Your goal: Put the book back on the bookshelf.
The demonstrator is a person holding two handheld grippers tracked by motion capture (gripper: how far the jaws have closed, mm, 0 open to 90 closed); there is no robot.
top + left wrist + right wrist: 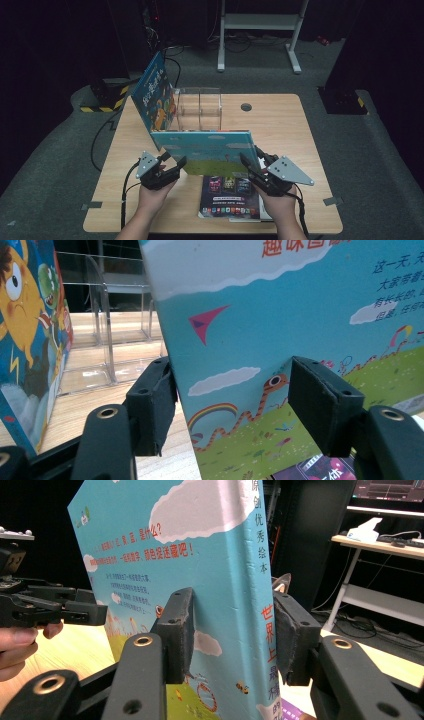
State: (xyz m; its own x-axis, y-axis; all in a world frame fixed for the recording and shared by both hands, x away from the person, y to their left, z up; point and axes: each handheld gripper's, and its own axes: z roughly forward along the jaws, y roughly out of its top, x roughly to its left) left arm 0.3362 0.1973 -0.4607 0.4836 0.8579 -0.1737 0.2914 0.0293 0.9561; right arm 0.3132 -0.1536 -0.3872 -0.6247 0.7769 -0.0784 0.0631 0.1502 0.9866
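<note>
We hold the sky-blue hardcover picture book (210,150) upright near the table's front, above a dark magazine (231,196) lying flat; the right gripper (232,630) pinches its spine end, while the left gripper (232,400) stands spread about the other edge, one pad touching, the other apart. One orange-and-blue picture book (157,95) already leans beside the clear acrylic rack (199,107); we judge the lift done and the carry to that rack remaining.

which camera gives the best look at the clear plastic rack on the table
The high view: the clear rack shows whole, behind the upright blue book. The left gripper view catches part of it beyond the book.
</note>
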